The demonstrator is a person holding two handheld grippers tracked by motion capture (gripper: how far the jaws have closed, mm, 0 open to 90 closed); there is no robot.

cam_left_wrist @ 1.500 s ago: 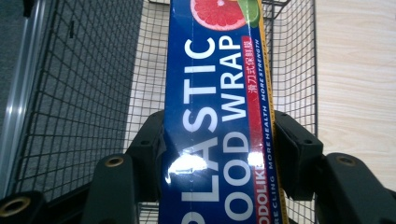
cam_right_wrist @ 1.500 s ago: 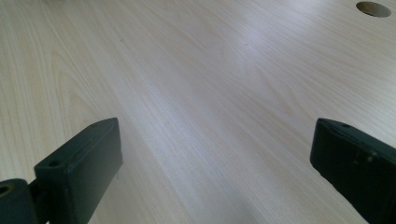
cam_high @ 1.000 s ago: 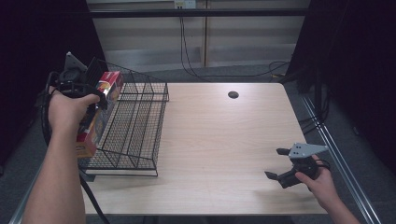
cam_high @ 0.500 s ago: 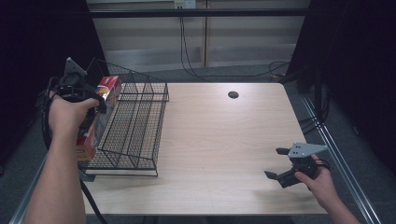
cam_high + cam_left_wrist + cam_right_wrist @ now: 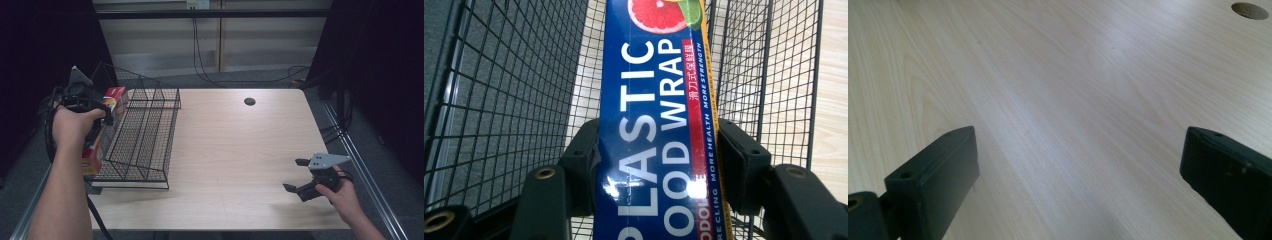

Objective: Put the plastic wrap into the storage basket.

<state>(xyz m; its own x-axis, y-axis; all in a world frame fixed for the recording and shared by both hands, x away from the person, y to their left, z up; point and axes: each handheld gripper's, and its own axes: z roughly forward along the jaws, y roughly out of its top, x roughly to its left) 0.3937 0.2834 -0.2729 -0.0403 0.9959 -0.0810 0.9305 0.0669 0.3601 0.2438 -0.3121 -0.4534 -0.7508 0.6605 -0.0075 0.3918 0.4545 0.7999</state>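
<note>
"PLASTIC FOOD WRAP" box (image 5: 656,125) — left gripper (image 5: 659,165)

Left hand-held gripper (image 5: 97,117) raised, jaws clamped, right hand-held gripper (image 5: 300,176) low, jaws spread wide

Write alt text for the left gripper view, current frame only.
A blue box of plastic food wrap, printed with a grapefruit slice, is clamped between the left gripper's two black jaws and points away from the camera. Behind and around it is a black wire basket, with pale wooden table at the right edge.
</note>
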